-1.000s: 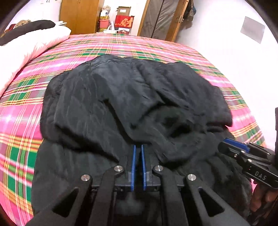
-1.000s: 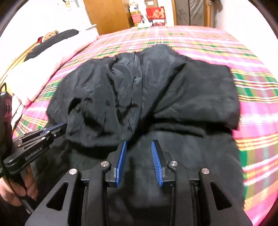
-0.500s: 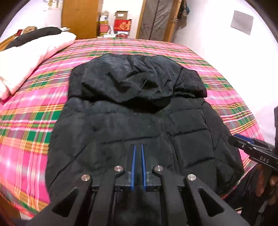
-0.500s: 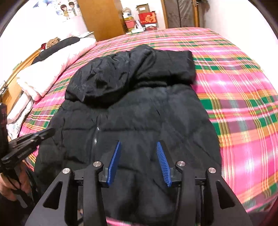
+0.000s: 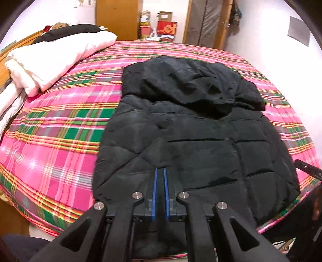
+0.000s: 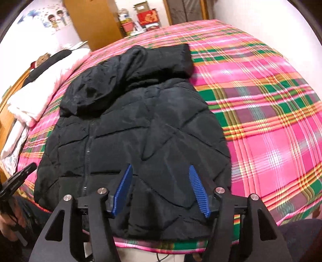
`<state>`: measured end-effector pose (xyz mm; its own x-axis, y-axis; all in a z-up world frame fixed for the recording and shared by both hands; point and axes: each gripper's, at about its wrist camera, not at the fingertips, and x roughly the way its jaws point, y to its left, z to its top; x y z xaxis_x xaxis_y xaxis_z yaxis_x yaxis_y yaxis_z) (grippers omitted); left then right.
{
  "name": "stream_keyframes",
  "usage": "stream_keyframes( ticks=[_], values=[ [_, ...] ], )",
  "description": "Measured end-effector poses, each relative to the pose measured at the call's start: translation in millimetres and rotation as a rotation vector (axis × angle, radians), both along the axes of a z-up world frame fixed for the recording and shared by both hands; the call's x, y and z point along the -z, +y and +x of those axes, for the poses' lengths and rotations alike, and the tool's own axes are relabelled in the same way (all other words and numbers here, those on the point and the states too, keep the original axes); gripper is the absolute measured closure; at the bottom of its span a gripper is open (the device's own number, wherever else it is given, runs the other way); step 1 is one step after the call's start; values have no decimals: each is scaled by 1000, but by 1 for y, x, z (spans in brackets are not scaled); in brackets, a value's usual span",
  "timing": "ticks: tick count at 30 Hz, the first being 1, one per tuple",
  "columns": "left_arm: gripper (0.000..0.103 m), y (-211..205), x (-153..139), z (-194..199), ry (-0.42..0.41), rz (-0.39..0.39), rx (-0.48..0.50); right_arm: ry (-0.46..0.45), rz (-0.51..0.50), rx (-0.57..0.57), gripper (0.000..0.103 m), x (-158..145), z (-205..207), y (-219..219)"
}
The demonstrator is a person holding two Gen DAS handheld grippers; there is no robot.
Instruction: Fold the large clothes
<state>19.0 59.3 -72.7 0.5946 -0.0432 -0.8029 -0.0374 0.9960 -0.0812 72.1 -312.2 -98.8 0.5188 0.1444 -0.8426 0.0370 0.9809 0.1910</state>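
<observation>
The bed, under a plaid cover (image 5: 60, 145) of pink, green and yellow, serves as the landmark. On its left side lies a folded white quilt (image 5: 54, 60), and along the far edge of that quilt rests a black cloth (image 5: 70, 33). A wooden headboard (image 6: 8, 112) edges the bed on that same side. Beyond the far end of the bed stands a wooden wardrobe (image 5: 116, 19); just right of it a stack of cardboard boxes, one of them a red box (image 5: 166, 29) with gold print. Further right is a grey-panelled door (image 5: 207, 22). Cartoon stickers (image 6: 56, 19) mark the white wall behind the headboard side
</observation>
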Motion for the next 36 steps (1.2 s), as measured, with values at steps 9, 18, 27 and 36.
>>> stream_keyframes(
  ticks=[9,18,27,36],
  values=[
    [66,53,21,3,55,-8,-176,66,14,190,41,12,5,-46],
    [61,65,47,8,140,-89,-195,201,59,216,36,41,9,-57],
    [58,68,57,1,209,-118,-193,320,135,215,36,61,0,-54],
    [59,61,67,0,256,-63,-173,364,97,157,51,61,0,-43]
  ],
)
